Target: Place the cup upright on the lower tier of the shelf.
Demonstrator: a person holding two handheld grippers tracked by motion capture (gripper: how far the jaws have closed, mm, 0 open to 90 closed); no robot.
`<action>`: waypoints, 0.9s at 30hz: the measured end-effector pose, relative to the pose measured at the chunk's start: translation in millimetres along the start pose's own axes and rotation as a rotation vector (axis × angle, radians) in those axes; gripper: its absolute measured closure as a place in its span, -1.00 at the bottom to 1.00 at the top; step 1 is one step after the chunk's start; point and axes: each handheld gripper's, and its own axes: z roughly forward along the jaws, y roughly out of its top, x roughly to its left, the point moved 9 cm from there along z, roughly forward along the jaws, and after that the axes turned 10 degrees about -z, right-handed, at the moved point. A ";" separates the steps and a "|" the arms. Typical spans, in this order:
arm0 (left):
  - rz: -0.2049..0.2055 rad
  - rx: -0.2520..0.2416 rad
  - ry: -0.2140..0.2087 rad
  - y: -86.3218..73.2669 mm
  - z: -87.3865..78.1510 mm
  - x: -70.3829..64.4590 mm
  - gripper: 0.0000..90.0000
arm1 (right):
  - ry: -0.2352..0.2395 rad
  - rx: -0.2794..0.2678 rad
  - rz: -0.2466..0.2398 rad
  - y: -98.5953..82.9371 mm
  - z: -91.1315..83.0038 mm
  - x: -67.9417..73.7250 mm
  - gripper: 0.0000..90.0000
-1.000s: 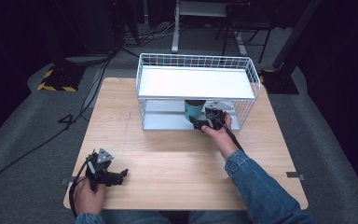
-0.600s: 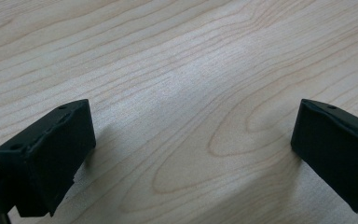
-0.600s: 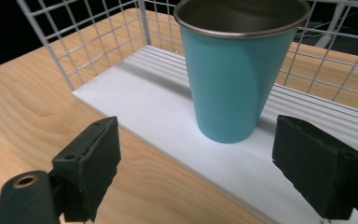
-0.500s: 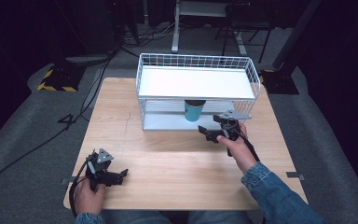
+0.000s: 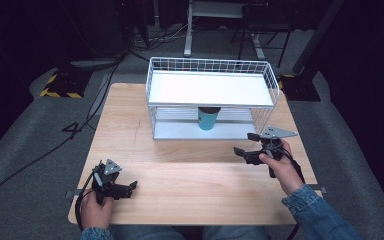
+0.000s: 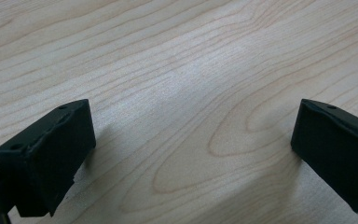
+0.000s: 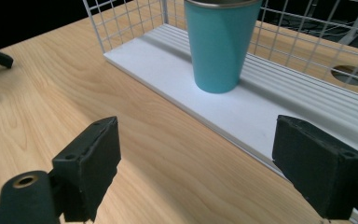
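Observation:
A teal cup (image 5: 208,119) (image 7: 220,44) stands upright on the lower shelf of the white wire rack (image 5: 211,87), under its upper shelf. My right gripper (image 5: 245,153) (image 7: 209,168) is open and empty, held over the table in front of the rack's right part, a short way back from the cup. My left gripper (image 5: 130,188) (image 6: 191,154) is open at the table's front left, with only bare wood between its jaws.
The wooden table (image 5: 190,185) carries the rack along its far middle. A round hole (image 7: 351,74) in the tabletop shows behind the rack's mesh. Cables run over the grey floor (image 5: 25,130) at the left.
My right gripper has let go of the teal cup, left standing on the rack's lower shelf, and has drawn back toward the front right. The left gripper has stayed put.

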 end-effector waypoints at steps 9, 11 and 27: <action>0.000 0.000 0.000 0.0 0.0 0.0 -1.00 | 0.015 0.063 -0.026 -22.6 -37.9 -2.1 -0.65; 0.001 0.000 0.000 0.0 0.0 0.0 -1.00 | 0.036 0.081 -0.029 -27.6 -45.8 0.0 -0.65; -0.010 -0.002 0.010 5.9 5.5 -2.2 -1.00 | 0.028 0.082 0.044 -83.4 -74.7 13.9 -0.65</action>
